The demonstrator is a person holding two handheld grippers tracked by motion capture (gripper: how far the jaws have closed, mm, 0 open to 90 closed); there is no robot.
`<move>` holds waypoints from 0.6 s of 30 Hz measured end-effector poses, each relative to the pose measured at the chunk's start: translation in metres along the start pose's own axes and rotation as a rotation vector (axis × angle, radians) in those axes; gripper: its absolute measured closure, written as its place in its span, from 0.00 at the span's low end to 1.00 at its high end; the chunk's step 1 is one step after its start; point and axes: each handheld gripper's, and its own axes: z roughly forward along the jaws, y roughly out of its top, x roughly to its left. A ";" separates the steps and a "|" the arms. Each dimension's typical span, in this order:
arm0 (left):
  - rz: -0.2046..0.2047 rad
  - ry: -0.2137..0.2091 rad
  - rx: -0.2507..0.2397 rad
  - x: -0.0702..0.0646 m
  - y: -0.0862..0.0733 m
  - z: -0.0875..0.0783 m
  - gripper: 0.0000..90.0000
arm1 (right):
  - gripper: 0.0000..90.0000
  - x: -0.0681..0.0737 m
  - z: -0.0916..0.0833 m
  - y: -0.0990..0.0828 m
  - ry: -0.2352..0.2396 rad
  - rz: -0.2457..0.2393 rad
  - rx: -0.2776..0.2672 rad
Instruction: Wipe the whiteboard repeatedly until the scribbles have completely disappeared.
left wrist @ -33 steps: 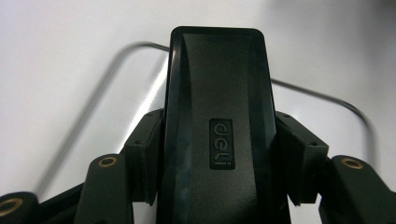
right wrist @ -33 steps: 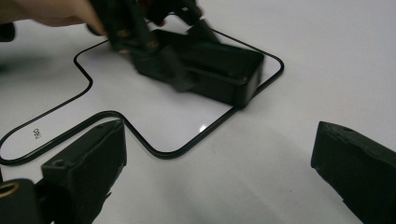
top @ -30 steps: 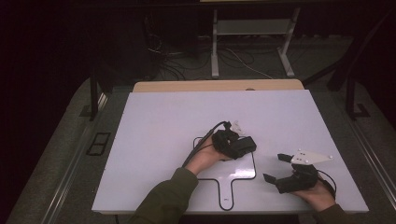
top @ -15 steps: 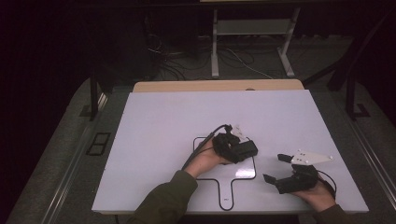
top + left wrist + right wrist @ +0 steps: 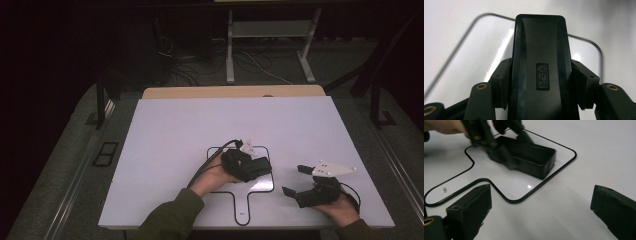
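The black box (image 5: 540, 72), a rigid rectangular case with a small "deli" badge on its top, sits between the jaws of your left gripper (image 5: 252, 167), which press on its two long sides. It lies over the paddle-shaped outline (image 5: 260, 187) drawn on the white table (image 5: 165, 150), in the outline's wide part, toward the table's near edge and a little right of its middle. From these views you cannot tell whether it rests on the surface or is lifted just clear.

Judging by its look, the box is hard plastic and fairly light: stiff, so it will not give under the jaws, but smooth and glossy, so it could slip or twist if held by a corner. Your grip across the long sides near the middle looks like the safest place; keep it level.

Your right gripper (image 5: 300, 182) waits near the table's near right corner, just outside the outline, jaws spread wide with nothing between them, pointed toward the box.
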 end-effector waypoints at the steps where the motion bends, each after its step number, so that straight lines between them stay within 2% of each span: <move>1: 0.006 0.002 0.007 0.001 -0.002 -0.003 0.44 | 0.03 0.000 0.000 0.000 -0.001 0.000 0.001; 5: -0.054 0.039 -0.005 0.016 -0.018 -0.017 0.44 | 0.03 0.002 0.001 0.000 -0.001 -0.003 0.002; 6: -0.055 0.050 -0.005 0.020 -0.020 -0.019 0.44 | 0.03 0.001 0.001 0.000 -0.002 -0.003 0.002; 7: -0.081 0.063 -0.014 0.024 -0.025 -0.023 0.44 | 0.03 0.001 0.001 0.000 -0.002 -0.002 0.002; 11: -0.112 0.092 -0.008 0.035 -0.041 -0.039 0.44 | 0.03 0.001 0.001 0.000 -0.003 0.002 0.004; 14: -0.118 0.097 -0.008 0.033 -0.049 -0.046 0.44 | 0.03 0.001 0.002 0.000 -0.001 0.002 0.004; 18: -0.101 0.088 -0.007 0.019 -0.051 -0.046 0.44 | 0.03 0.001 0.002 0.000 0.000 0.000 0.006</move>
